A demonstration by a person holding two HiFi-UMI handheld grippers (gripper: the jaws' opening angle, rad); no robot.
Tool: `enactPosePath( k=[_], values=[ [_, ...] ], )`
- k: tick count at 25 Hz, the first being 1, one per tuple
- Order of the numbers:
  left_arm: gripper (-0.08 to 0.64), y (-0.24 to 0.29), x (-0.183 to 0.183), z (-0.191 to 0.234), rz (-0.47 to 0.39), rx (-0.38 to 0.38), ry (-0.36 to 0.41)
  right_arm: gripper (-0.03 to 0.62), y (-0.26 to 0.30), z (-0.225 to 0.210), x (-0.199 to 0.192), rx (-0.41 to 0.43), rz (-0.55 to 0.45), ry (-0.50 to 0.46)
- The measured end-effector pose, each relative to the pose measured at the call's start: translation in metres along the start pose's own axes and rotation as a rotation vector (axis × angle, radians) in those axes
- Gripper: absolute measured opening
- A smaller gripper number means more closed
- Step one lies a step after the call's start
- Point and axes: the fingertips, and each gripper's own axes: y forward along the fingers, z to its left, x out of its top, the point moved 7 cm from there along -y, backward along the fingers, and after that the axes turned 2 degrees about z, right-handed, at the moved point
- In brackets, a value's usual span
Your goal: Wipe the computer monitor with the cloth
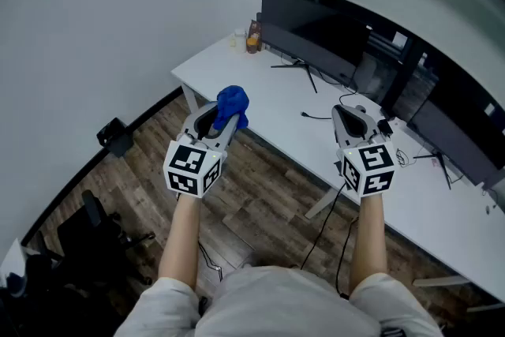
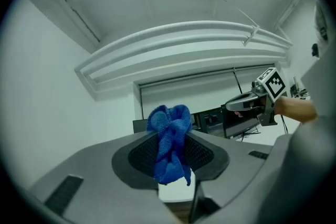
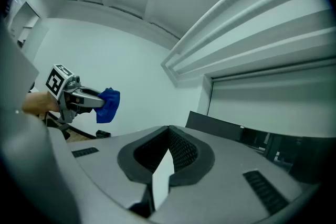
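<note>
A bunched blue cloth (image 1: 232,104) sticks out of my left gripper (image 1: 224,119), which is shut on it and held over the near edge of the white desk (image 1: 260,95). In the left gripper view the cloth (image 2: 170,145) fills the gap between the dark pads. A wide black monitor (image 1: 314,29) stands at the desk's back, well beyond both grippers. My right gripper (image 1: 349,114) hovers over the desk to the right, shut with nothing in it; its view shows the tips of that gripper (image 3: 168,134) meeting, and the monitor (image 3: 214,125) ahead.
A second dark monitor (image 1: 456,132) stands further right, with cables (image 1: 319,117) trailing across the desk. A brown bottle (image 1: 253,36) sits at the desk's far left corner. A dark office chair (image 1: 93,226) is on the wood floor at lower left.
</note>
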Motion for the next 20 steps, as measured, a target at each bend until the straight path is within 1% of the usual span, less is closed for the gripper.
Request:
enactPosePath(
  k=[4,7,9,12,16,20],
  values=[
    [0.144,-0.007,-0.005,0.011,0.000,-0.005,-0.001,0.014,0.006,0.011,0.003,0.000,0.007,-0.007],
    [0.144,-0.013,-0.010,0.023,0.000,-0.014,0.005,0.014,0.011,0.022,0.006,-0.027,-0.003,-0.004],
    [0.146,-0.017,-0.015,0.031,0.003,-0.021,0.006,0.014,0.012,0.030,0.006,-0.041,-0.022,0.020],
    [0.146,-0.018,-0.024,0.042,0.009,-0.032,-0.005,0.014,0.017,0.038,0.003,-0.027,-0.038,0.082],
    [0.147,-0.003,-0.031,0.055,0.017,-0.044,-0.016,0.014,0.035,0.033,0.001,-0.022,-0.037,0.106],
    [0.147,0.029,-0.040,0.070,0.024,-0.057,-0.025,0.014,0.066,0.020,-0.007,-0.033,-0.022,0.119]
  ],
)
